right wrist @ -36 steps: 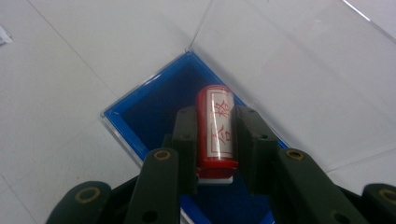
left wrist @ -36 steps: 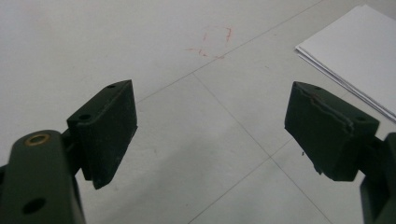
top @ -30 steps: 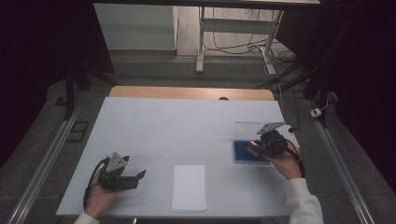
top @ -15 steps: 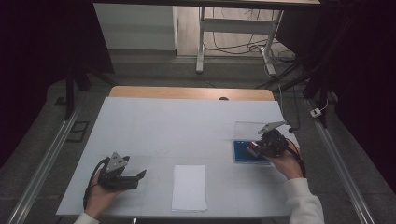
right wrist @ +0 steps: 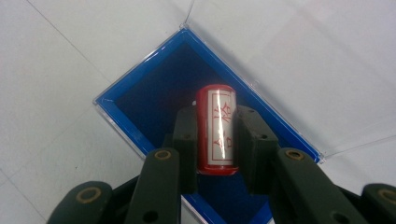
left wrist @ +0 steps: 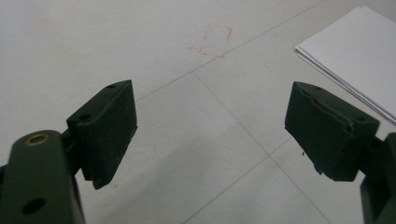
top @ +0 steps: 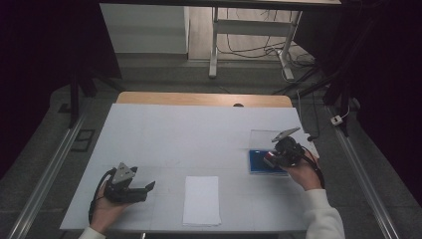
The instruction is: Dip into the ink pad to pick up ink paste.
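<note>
Presently right gripper [right wrist: 215, 140] clamps red stamp [right wrist: 215, 128] over blue ink-pad case [right wrist: 154, 88]; stamp's lower end hidden. Left gripper [left wrist: 210, 126] released, jaws apart, paper stack [left wrist: 355, 51] nearby, cut off by frame edge.

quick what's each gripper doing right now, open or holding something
Left gripper: open, nothing between its jaws, over the bare white table.
Right gripper: closed on a red cylindrical stamp, above the blue ink pad case.

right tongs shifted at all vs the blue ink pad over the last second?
No. In the high view the right tongs sit over the blue ink pad just as before, shut on the red stamp.
</note>
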A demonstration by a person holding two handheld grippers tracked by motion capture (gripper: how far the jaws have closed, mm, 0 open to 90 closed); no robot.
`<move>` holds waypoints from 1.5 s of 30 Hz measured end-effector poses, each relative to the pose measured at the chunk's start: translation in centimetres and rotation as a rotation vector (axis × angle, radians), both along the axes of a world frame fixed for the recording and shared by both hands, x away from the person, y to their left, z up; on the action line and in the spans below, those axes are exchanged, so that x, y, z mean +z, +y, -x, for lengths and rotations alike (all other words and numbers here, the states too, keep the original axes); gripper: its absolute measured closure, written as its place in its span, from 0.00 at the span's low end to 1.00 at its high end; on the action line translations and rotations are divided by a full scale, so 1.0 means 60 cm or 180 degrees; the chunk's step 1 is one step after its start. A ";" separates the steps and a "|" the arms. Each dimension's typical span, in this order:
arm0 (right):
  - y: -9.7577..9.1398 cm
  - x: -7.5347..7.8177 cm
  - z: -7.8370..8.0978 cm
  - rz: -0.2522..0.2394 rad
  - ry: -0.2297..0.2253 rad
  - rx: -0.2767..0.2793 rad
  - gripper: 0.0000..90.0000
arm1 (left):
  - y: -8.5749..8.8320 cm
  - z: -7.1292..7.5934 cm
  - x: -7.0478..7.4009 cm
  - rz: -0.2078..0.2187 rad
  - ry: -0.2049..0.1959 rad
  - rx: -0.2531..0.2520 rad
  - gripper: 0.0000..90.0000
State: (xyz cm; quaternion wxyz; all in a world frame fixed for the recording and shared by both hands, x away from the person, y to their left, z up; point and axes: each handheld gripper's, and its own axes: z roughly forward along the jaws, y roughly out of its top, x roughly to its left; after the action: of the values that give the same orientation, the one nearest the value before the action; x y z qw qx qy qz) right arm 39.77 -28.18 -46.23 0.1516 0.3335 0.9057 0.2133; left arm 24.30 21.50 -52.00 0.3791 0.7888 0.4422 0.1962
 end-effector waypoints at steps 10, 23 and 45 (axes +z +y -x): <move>0.002 -0.002 0.000 0.0012 0.0036 -0.0051 0.79 | -0.001 0.000 0.000 -0.0004 0.0003 0.0015 0.19; -0.003 -0.004 0.000 -0.0053 -0.0001 -0.0030 0.78 | -0.001 -0.001 0.001 -0.0003 -0.0004 0.0008 0.19; -0.017 0.051 0.020 -0.0441 -0.0232 -0.0021 0.78 | -0.002 -0.002 0.000 -0.0026 -0.0001 -0.0017 0.19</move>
State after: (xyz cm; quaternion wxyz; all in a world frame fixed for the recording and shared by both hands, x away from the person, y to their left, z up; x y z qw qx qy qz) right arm 38.55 -29.17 -43.18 0.1617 0.3383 0.8816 0.2869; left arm 24.42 21.40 -52.02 0.3765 0.7915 0.4393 0.1971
